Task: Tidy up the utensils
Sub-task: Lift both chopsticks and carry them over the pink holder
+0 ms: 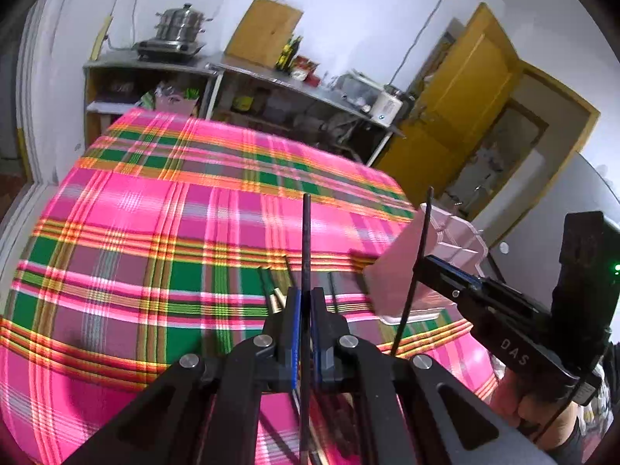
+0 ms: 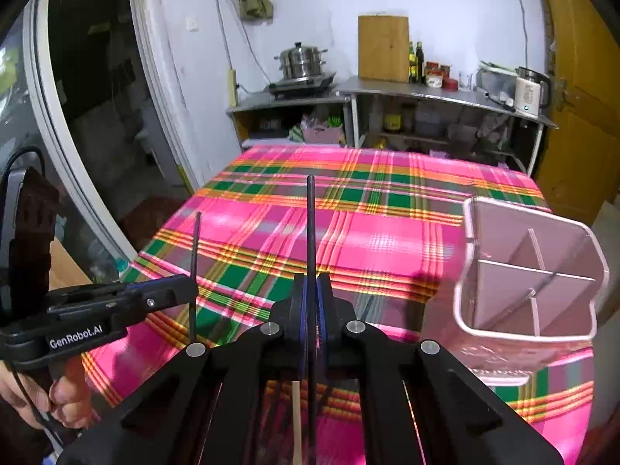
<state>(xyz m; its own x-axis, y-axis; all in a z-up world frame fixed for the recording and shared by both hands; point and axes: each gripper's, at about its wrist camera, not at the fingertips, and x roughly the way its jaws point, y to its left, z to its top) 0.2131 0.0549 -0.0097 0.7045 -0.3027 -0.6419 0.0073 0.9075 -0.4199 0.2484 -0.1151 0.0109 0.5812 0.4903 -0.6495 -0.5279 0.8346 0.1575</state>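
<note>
My left gripper (image 1: 305, 302) is shut on a black chopstick (image 1: 306, 240) that stands upright above the plaid tablecloth. My right gripper (image 2: 311, 290) is shut on a second black chopstick (image 2: 310, 224), also upright. The right gripper shows in the left wrist view (image 1: 420, 265) next to a pink divided utensil holder (image 1: 403, 271). The left gripper shows in the right wrist view (image 2: 192, 285) at the left. The pink holder (image 2: 500, 290) stands at the table's right, with empty compartments. More chopsticks (image 1: 271, 290) lie on the cloth under the left gripper.
The table carries a pink, green and yellow plaid cloth (image 2: 368, 213). Behind it stand steel counters with a steamer pot (image 2: 304, 60), a wooden board (image 2: 383, 46), bottles and a kettle (image 2: 529, 91). A yellow door (image 1: 465, 89) is at the right.
</note>
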